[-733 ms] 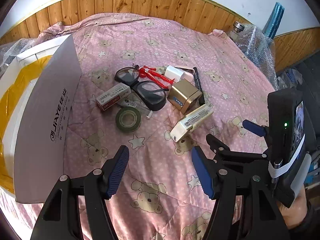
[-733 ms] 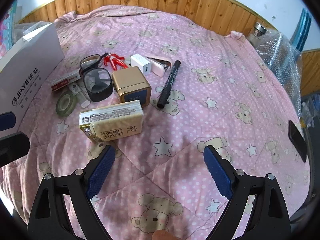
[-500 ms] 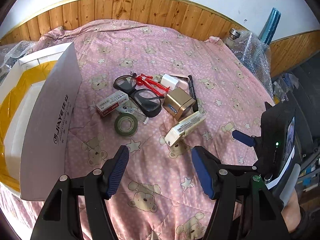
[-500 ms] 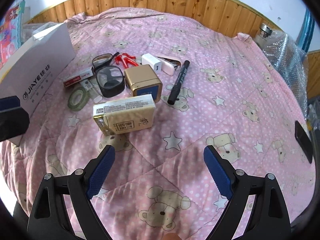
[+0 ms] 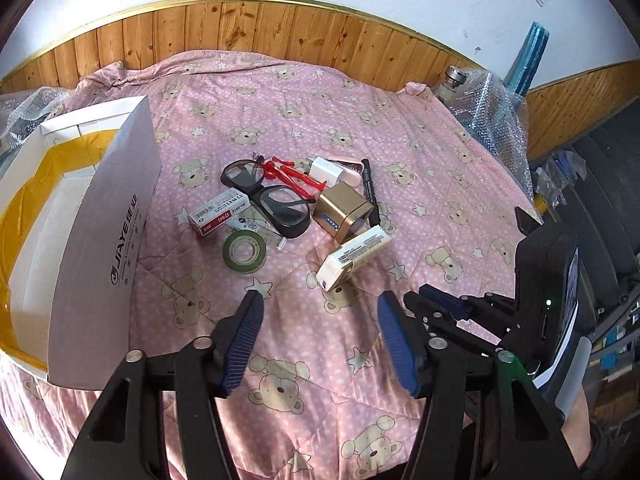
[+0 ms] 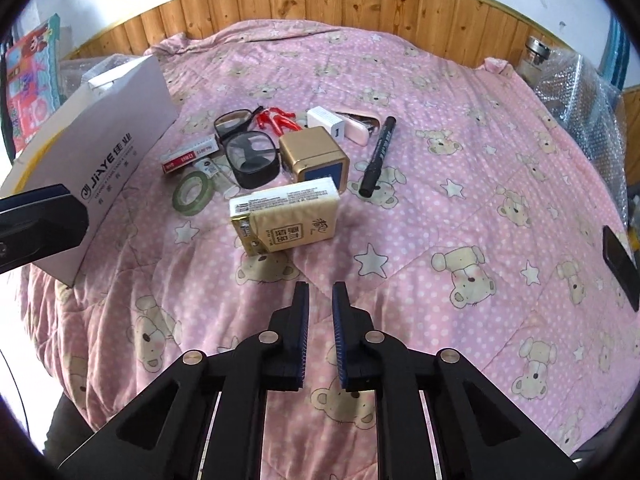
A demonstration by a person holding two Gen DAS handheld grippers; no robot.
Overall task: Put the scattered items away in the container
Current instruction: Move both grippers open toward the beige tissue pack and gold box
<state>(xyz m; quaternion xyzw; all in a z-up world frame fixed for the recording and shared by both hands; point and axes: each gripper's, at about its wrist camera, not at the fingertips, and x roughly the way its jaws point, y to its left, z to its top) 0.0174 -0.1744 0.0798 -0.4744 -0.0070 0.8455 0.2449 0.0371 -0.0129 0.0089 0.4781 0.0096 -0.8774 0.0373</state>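
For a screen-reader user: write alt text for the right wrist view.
The right tool, nearly closed and holding nothing, hovers over a pink bear-print quilt just short of a beige carton. Beyond lie a gold tin, black marker, glasses and green tape roll, beside a white box at left.

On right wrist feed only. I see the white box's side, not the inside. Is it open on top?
Observer: Yes. The box is open on top, with a yellow lining inside. None of the items show in the part I can see.
Operator: Left gripper state?
Observer: The left gripper is open and holds nothing. It points toward the tape.
Operator: Is my unit powered?
Observer: A green light is lit on the body of the right gripper.
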